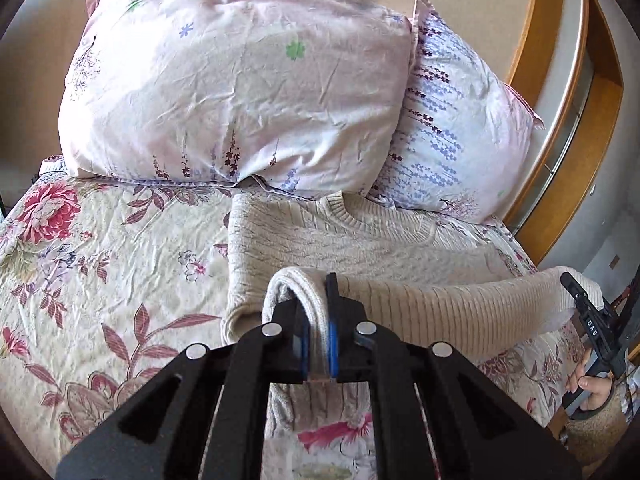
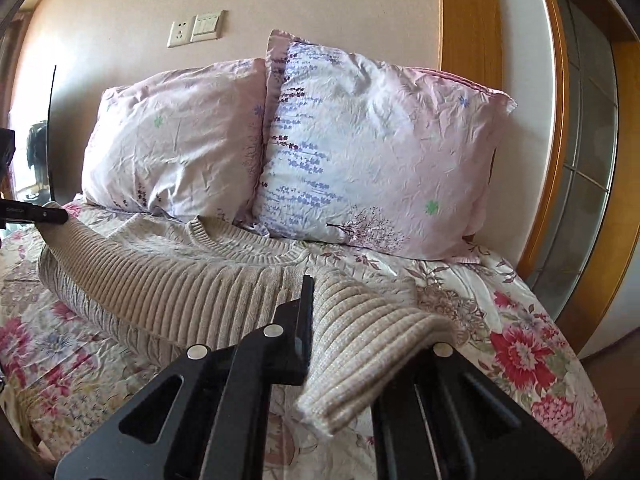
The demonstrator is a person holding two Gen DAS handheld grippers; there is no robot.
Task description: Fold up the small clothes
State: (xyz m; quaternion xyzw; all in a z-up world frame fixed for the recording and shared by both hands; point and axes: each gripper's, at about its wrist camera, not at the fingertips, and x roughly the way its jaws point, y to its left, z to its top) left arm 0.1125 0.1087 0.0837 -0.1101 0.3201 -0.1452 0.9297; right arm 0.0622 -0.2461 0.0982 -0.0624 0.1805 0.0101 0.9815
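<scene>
The sweater [image 1: 352,240] lies on the bed [image 1: 100,280]. The left gripper [image 1: 318,312] and right gripper [image 2: 320,320] each pinch its bottom edge, lifted. Next, they should carry it toward the collar.

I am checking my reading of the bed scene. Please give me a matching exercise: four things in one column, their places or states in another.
Things:
1. beige ribbed knitted sweater
2. left gripper
3. cream wall socket plate
4. pink lavender-print pillows

Places or states:
A. on the wall
B. shut on the hem
C. leaning at the bed's head
D. lying on the floral sheet, hem lifted

Pairs: 1-D, 2-B, 3-A, 4-C
</scene>
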